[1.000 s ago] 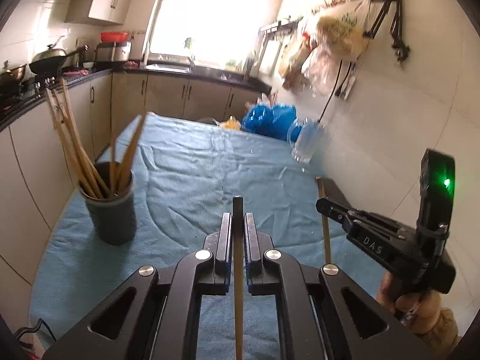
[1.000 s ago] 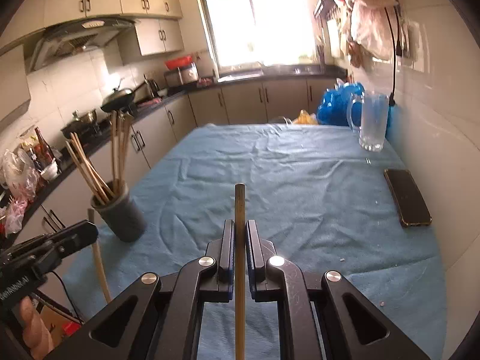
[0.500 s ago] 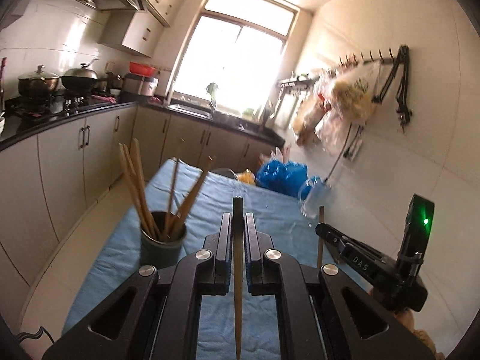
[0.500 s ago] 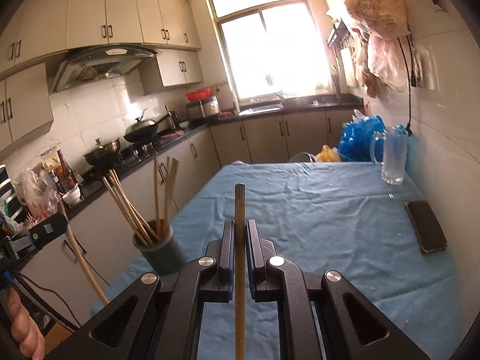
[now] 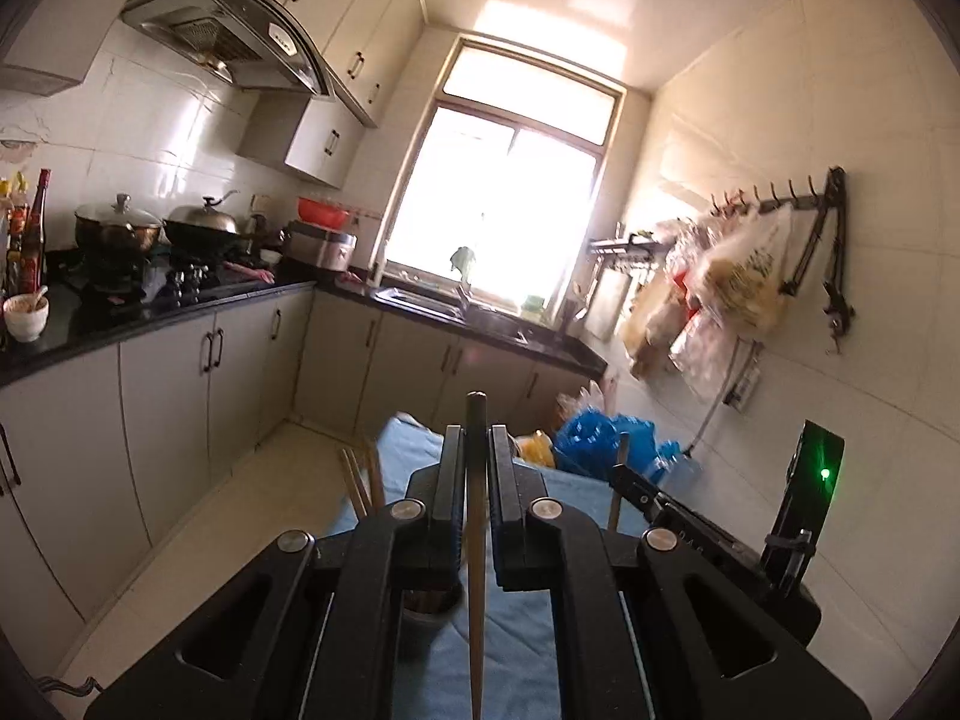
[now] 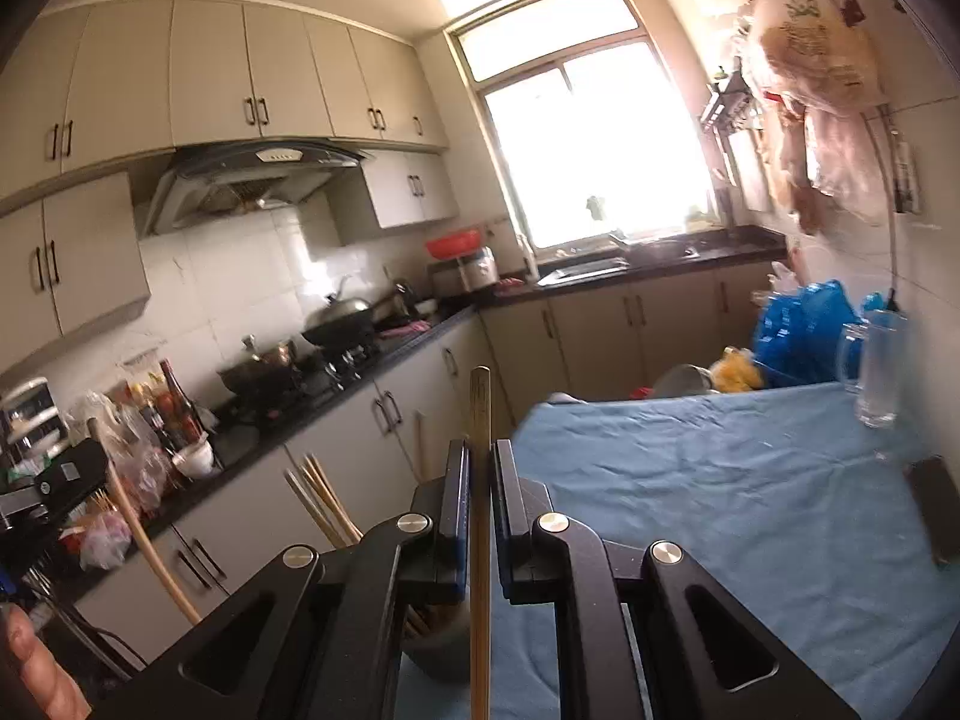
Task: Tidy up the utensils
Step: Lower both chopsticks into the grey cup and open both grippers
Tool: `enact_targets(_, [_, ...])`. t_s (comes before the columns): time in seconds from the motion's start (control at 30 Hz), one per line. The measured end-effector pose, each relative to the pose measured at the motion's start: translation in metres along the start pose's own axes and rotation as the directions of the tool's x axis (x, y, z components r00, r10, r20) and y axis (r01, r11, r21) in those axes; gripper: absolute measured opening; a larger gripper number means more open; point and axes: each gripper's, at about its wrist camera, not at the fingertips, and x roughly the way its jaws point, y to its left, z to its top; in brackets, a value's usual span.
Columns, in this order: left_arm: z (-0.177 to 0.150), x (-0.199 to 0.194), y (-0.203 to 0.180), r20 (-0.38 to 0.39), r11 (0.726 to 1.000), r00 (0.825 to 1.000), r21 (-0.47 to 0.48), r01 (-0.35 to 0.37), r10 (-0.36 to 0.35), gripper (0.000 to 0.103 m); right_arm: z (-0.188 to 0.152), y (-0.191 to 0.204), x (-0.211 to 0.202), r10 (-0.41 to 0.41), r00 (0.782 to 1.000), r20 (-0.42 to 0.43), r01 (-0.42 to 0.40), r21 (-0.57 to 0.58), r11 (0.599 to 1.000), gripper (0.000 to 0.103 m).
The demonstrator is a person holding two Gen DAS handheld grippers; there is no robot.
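Your left wrist camera is sitting just behind its black two-finger gripper [image 5: 477, 450] and facing down the kitchen toward the bright far window [image 5: 498, 204], with the dark counter and cookers [image 5: 150, 294] on the left and the white tiled wall with hanging bags [image 5: 720, 276] on the right. Your right wrist camera is looking from behind the other black gripper [image 6: 479, 468] the same way, angled a little leftward, taking in far more of the blue-clothed table [image 6: 720, 480] near it. Both views are sharing the window, the counter, the table's far end and the blue plastic bag [image 5: 606, 438].
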Motion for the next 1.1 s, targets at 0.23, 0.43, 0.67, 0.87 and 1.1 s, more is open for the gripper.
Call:
enact_targets(0.23, [0.029,0.033,0.010,0.061,0.999,0.997,0.021,-0.046,0.045,0.007,0.022,0.043,0.042,0.052,0.994,0.098,-0.049,-0.031,0.998,0.008])
enact_targets(0.43, [0.031,0.072,0.022,0.040,0.998,0.997,0.009,-0.069,0.069,0.007,0.023,0.056,0.076,0.021,0.986,0.166,-0.010,-0.064,0.998,0.008])
enact_targets(0.67, [0.022,0.116,0.032,-0.005,0.995,0.995,0.035,-0.096,0.096,0.007,0.016,0.044,0.109,-0.022,0.986,0.162,0.030,-0.043,0.999,0.008])
enact_targets(0.87, [0.006,0.137,0.034,-0.061,0.996,0.994,0.034,-0.088,0.090,0.007,0.000,0.041,0.118,-0.052,0.987,0.152,0.067,-0.097,0.993,0.008])
enact_targets(1.1, [-0.002,0.140,0.037,-0.099,0.996,0.991,0.006,-0.089,0.089,0.007,-0.006,0.038,0.114,-0.058,0.988,0.140,0.073,-0.107,0.992,0.009])
